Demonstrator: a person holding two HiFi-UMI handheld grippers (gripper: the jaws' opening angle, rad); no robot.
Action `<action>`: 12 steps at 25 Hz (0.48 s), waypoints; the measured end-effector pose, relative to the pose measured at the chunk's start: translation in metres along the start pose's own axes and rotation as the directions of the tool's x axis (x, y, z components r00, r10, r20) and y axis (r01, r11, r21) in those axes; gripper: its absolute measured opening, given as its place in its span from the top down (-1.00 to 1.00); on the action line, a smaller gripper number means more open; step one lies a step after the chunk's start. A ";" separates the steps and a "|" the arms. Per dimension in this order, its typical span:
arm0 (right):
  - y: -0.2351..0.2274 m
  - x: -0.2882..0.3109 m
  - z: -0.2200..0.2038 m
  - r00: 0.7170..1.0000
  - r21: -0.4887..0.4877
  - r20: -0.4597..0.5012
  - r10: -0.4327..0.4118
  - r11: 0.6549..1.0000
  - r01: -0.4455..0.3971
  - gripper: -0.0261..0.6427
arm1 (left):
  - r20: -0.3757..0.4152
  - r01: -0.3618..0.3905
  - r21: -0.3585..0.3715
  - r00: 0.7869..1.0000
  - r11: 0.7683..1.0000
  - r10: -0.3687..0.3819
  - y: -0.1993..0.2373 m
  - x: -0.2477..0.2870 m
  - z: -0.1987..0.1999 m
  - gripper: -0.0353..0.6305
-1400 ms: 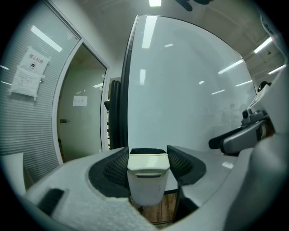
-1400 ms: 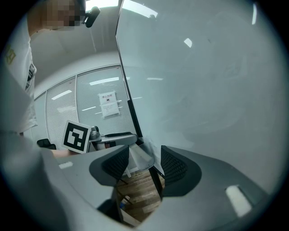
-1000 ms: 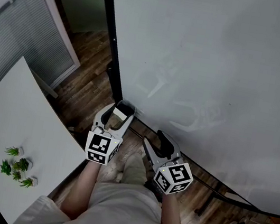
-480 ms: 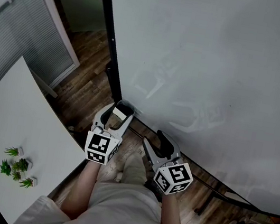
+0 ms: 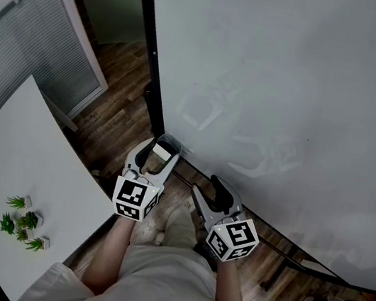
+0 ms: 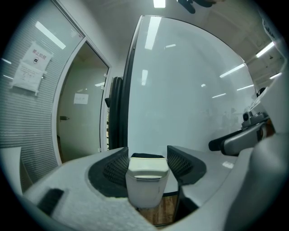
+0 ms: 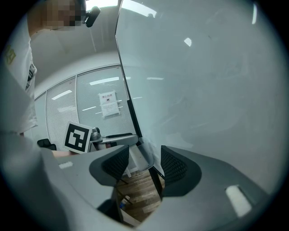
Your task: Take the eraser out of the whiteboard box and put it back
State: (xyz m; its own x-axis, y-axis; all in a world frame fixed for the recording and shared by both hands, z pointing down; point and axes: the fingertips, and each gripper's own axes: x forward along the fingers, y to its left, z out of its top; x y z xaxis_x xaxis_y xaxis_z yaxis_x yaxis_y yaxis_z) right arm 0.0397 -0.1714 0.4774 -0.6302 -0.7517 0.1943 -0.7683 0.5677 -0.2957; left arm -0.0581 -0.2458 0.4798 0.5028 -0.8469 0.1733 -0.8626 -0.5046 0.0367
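Observation:
My left gripper (image 5: 160, 151) is shut on a white eraser (image 6: 145, 178), whose black felt side faces away towards the whiteboard (image 5: 292, 92). From the head view the eraser (image 5: 164, 152) sits at the board's lower left corner. A clear box (image 7: 143, 153) seems to hang there on the board's edge; its inside cannot be made out. My right gripper (image 5: 215, 191) hovers just to the right, a little back from the board. In the right gripper view its jaws (image 7: 143, 163) stand open with only floor and the board's edge between them.
The whiteboard's black frame (image 5: 148, 67) runs up at the left, with a doorway and a blind-covered glass wall (image 5: 19, 44) beyond. A white table (image 5: 25, 175) with small green plants (image 5: 22, 225) is at my left. Wooden floor (image 5: 118, 119) lies below.

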 end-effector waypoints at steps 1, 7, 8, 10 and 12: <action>0.000 -0.001 0.000 1.000 -0.001 0.001 0.000 1.000 0.000 0.26 | 0.004 0.001 0.000 1.000 1.000 -0.001 0.000 -0.001 0.001 0.09; 0.001 -0.004 0.003 1.000 -0.007 0.016 -0.002 1.000 0.002 0.26 | 0.007 -0.001 0.009 1.000 1.000 0.001 -0.002 -0.006 0.003 0.08; 0.001 -0.004 0.003 1.000 -0.007 0.019 -0.003 1.000 0.003 0.26 | 0.005 -0.004 0.010 1.000 1.000 0.004 -0.001 -0.007 0.002 0.08; 0.001 -0.006 0.004 1.000 -0.008 0.024 -0.004 1.000 0.004 0.26 | 0.004 -0.010 0.013 1.000 1.000 0.010 0.000 -0.009 0.002 0.08; 0.004 -0.007 0.004 1.000 -0.010 0.027 -0.002 1.000 0.002 0.26 | 0.008 -0.011 0.019 1.000 1.000 0.011 -0.001 -0.013 0.004 0.09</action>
State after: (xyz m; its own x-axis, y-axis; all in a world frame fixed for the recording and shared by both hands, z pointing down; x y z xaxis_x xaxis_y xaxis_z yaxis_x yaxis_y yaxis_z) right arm 0.0421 -0.1650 0.4715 -0.6256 -0.7616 0.1690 -0.7706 0.5695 -0.2862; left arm -0.0638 -0.2353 0.4738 0.4935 -0.8537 0.1663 -0.8670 -0.4980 0.0165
